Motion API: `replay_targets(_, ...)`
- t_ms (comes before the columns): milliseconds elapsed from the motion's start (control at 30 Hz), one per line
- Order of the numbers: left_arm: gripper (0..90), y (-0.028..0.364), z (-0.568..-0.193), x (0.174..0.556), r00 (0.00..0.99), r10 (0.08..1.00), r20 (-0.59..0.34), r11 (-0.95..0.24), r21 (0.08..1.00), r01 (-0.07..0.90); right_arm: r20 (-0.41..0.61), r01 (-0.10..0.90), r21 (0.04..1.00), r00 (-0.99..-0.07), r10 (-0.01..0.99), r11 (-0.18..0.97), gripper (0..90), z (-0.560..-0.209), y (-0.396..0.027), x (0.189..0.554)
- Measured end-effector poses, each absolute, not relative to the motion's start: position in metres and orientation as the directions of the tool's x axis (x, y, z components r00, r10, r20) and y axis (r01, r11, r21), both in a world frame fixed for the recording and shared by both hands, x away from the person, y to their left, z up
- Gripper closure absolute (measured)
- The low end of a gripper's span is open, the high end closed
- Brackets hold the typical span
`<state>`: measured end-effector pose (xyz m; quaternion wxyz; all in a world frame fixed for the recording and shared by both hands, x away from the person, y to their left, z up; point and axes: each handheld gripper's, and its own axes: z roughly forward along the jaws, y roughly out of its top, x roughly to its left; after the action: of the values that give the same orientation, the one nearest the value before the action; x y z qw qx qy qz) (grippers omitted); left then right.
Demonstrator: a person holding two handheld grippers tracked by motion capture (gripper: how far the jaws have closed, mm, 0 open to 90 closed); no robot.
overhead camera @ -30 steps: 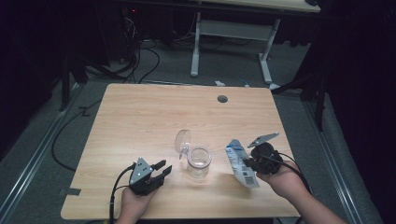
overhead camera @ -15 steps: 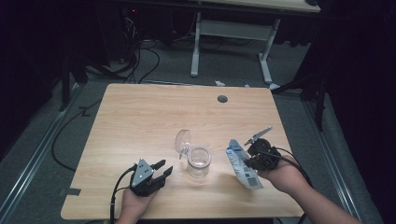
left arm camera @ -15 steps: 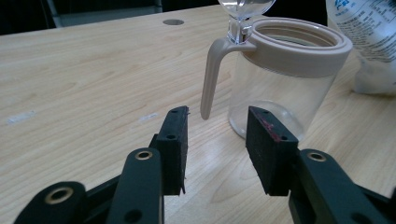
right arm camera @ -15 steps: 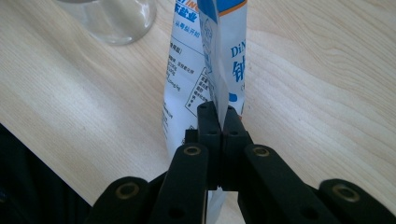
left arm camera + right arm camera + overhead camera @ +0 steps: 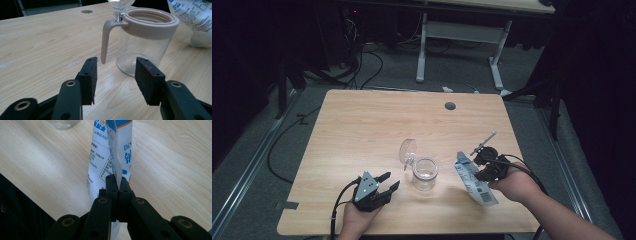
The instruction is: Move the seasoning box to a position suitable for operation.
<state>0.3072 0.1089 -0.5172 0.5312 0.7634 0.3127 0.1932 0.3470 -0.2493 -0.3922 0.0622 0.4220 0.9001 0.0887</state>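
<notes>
A clear jar [image 5: 424,174] with a beige rim and handle stands near the table's front, its clear lid [image 5: 408,150] flipped up behind it. My left gripper [image 5: 387,184] rests just left of it, and its jaws have just been opening. They stand open with nothing between them, and in the left gripper view [image 5: 116,66] they face the jar [image 5: 145,42] and its handle. My right gripper [image 5: 484,167] is shut on a white and blue printed bag [image 5: 474,180] right of the jar. The right gripper view has the pads [image 5: 117,182] pinching the bag [image 5: 110,152] at a fold.
The wooden table [image 5: 362,125] has a round cable hole [image 5: 450,106] near its far edge. Cables trail from both grippers over the front edge. A white desk frame [image 5: 457,35] and floor cables lie beyond the table.
The left gripper's jaws have spread wider. The right hand has shifted a little to the left with the bag. Jar and lid have stayed put.
</notes>
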Motion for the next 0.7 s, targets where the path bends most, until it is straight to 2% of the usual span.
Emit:
replay_targets(367,55.8,0.106,-0.521,0.306,0.717,0.696,-0.030,-0.234,0.935,0.266,-0.026,0.771,0.135,-0.625,0.780,0.622,90.0,-0.391,-0.245,0.348)
replay_targets(567,55.3,0.101,-0.522,0.302,0.729,0.685,-0.008,-0.248,0.938,0.243,-0.031,0.766,0.133,-0.631,0.775,0.629,90.0,-0.391,-0.245,0.347)
replay_targets(700,53.0,0.094,-0.520,0.298,0.750,0.661,-0.031,-0.247,0.934,0.257,-0.022,0.762,0.144,-0.635,0.772,0.631,90.0,-0.389,-0.246,0.343)
